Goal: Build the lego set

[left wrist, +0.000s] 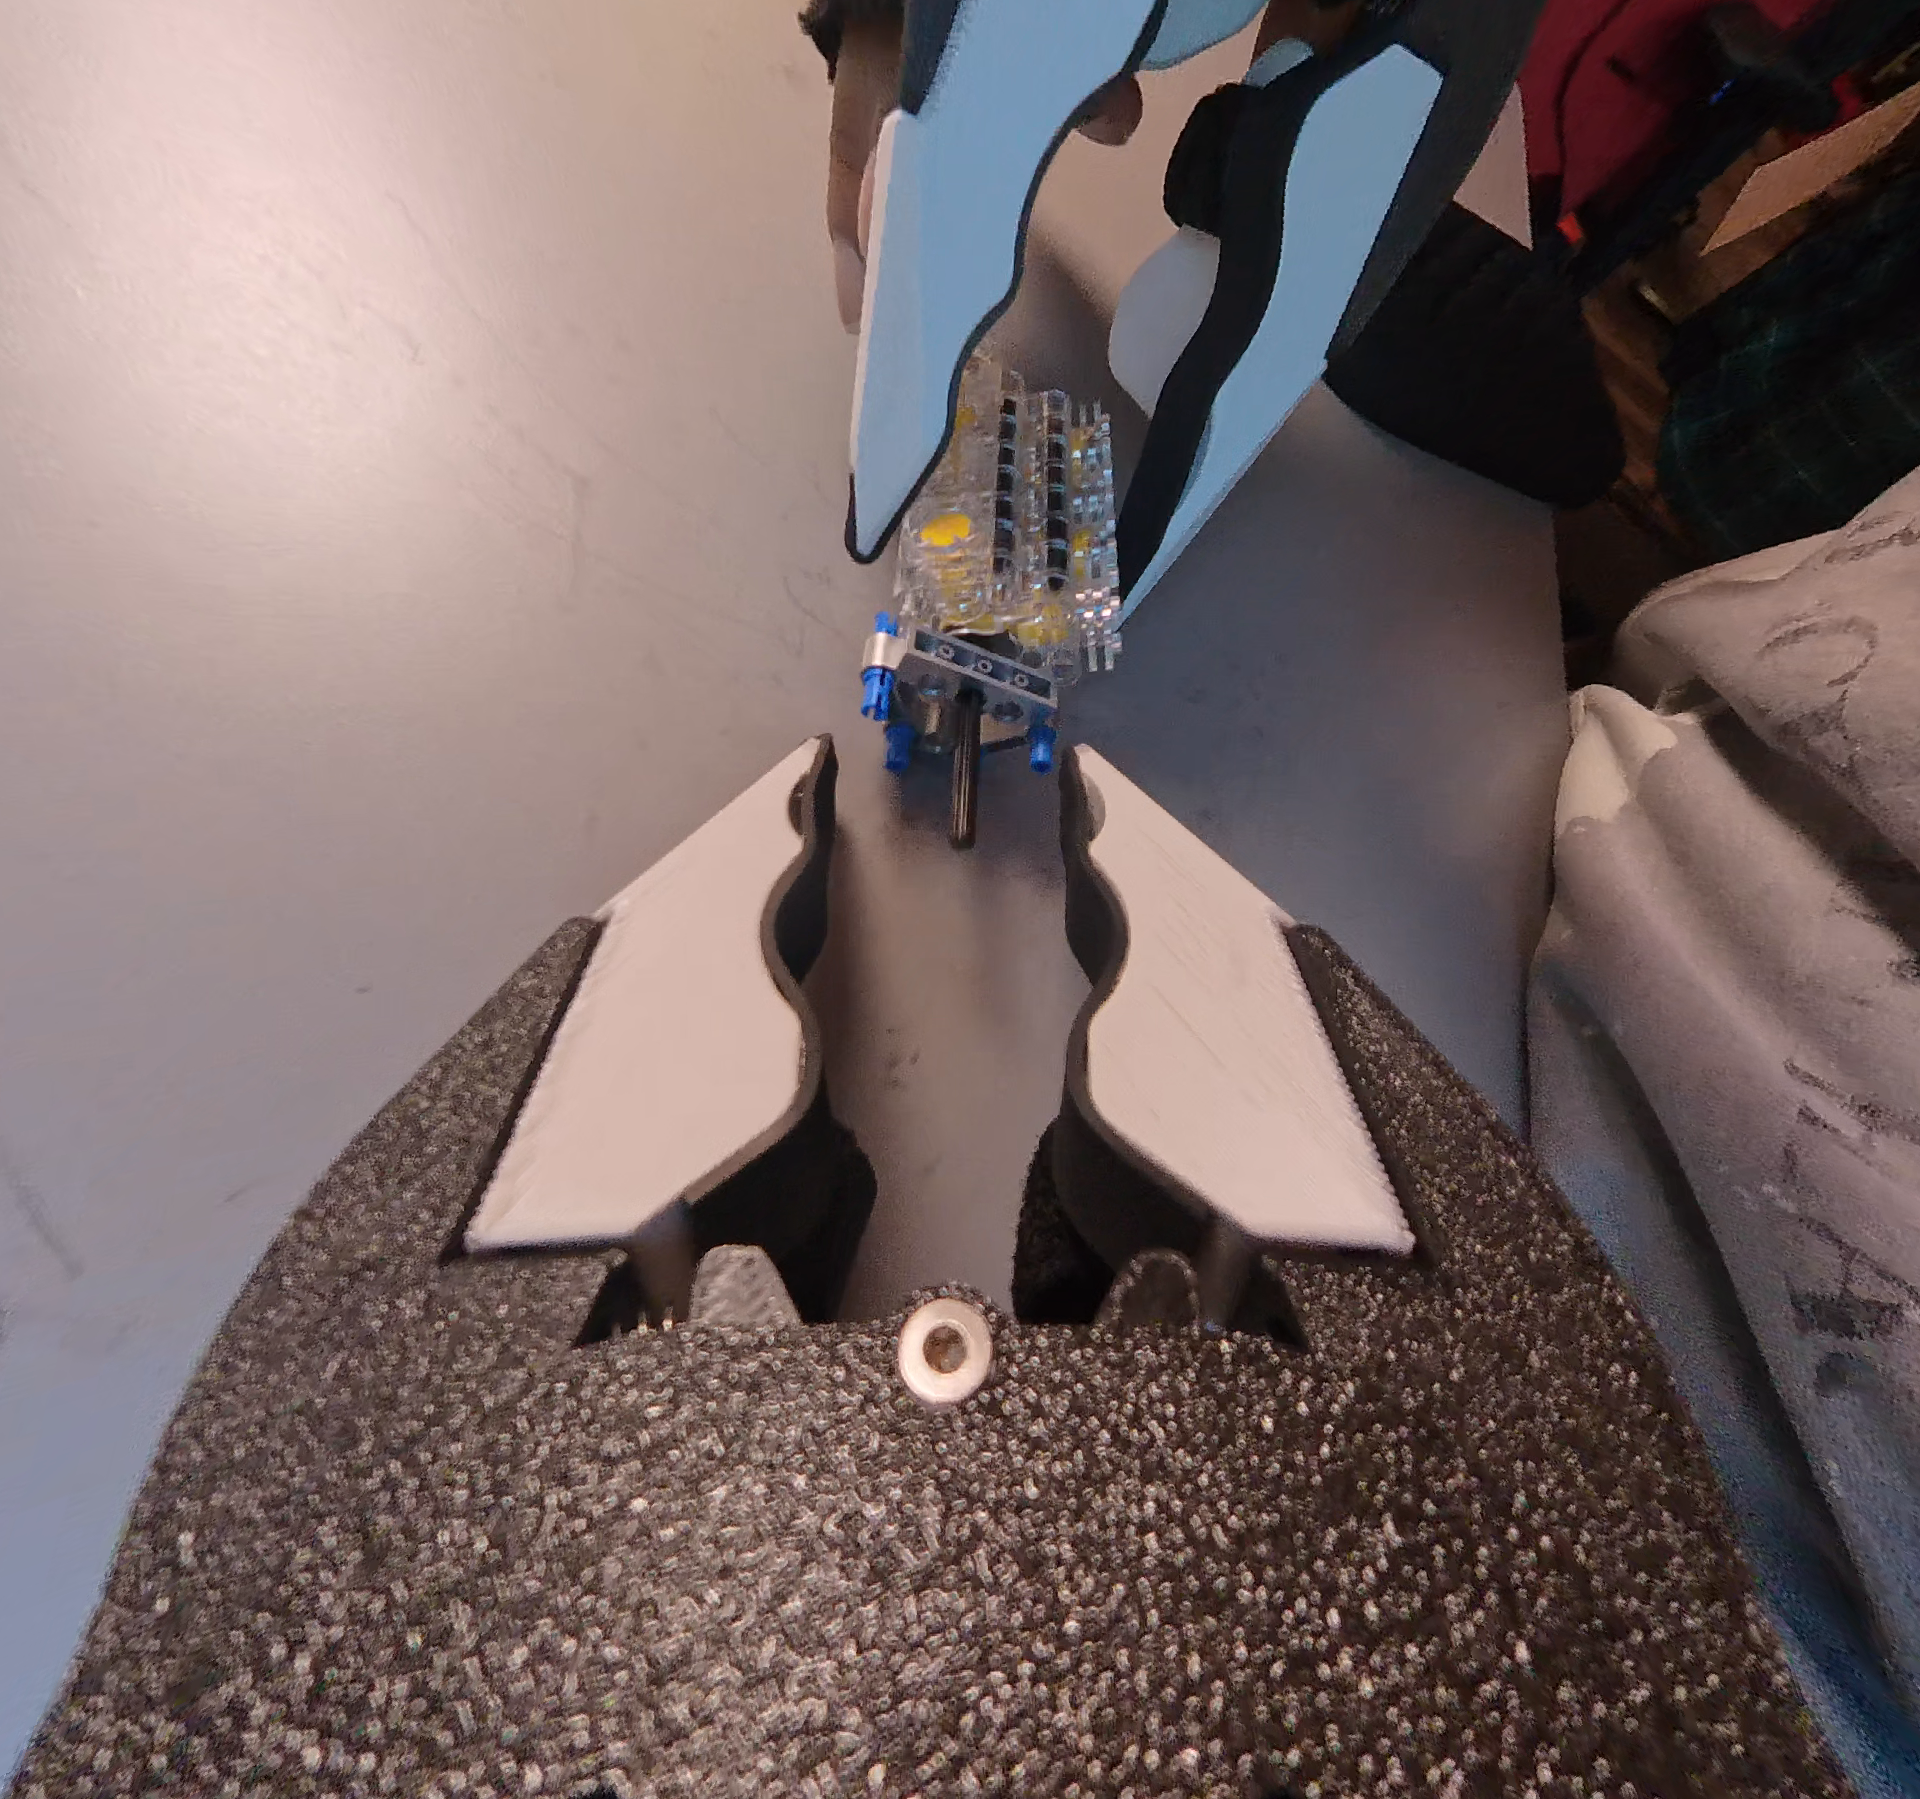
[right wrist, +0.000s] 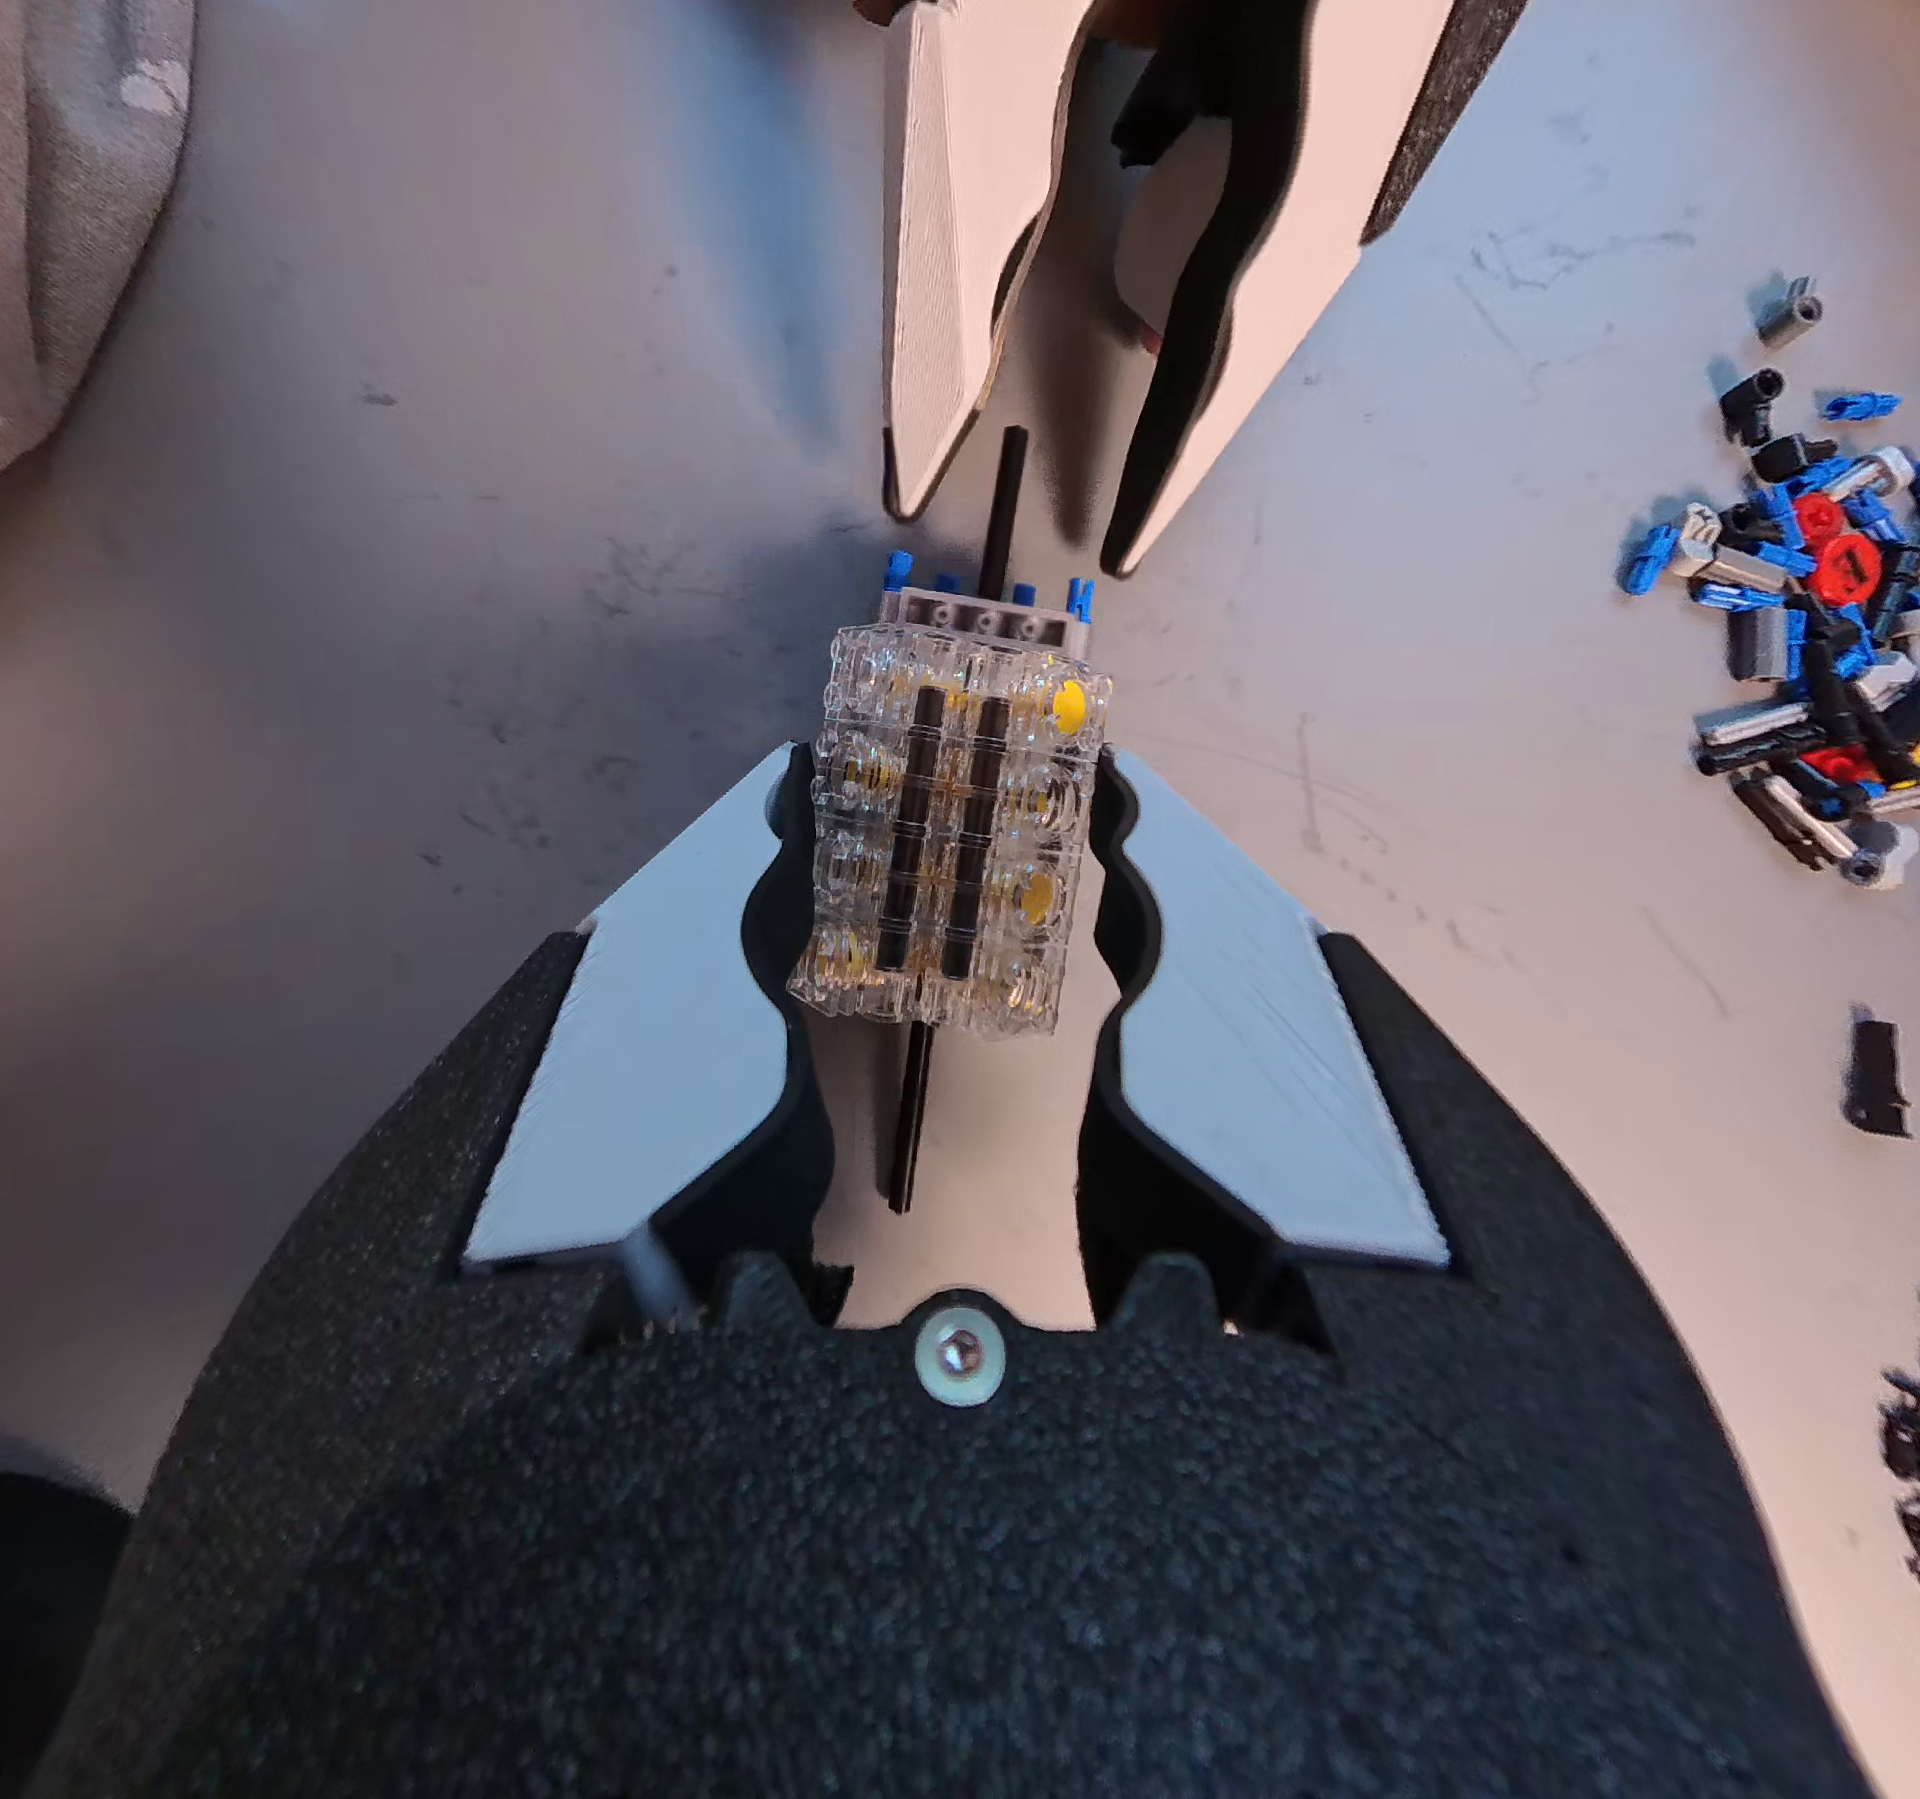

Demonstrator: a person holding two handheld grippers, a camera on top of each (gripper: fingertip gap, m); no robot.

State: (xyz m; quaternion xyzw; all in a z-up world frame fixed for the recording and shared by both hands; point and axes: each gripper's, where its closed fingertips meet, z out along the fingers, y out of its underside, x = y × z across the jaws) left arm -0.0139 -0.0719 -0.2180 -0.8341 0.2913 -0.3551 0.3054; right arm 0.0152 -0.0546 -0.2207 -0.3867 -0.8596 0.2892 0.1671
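Note:
A small assembly of clear beams (right wrist: 951, 845) with black axles and yellow parts inside has a grey beam with blue pins (right wrist: 977, 619) at its far end. My right gripper (right wrist: 953, 762) is shut on the clear body and holds it over the white table (right wrist: 468, 399). A long black axle (right wrist: 1006, 502) sticks out past the grey beam. My left gripper (left wrist: 951, 757) is open, its tips on either side of that axle (left wrist: 961, 799) without touching it. In the left wrist view the right gripper (left wrist: 997, 575) comes in from above, holding the assembly (left wrist: 1013, 523).
A pile of small blue, black, grey and red parts (right wrist: 1808, 637) lies on the table to the right, with a lone black piece (right wrist: 1881, 1084) nearer. Grey cloth (right wrist: 83, 139) lies at the left edge and also shows in the left wrist view (left wrist: 1745, 918). The tips of one gripper are about 4 centimetres away from the tips of the other. Left tips and right tips are each some 20 centimetres from the lone black piece (right wrist: 1881, 1084).

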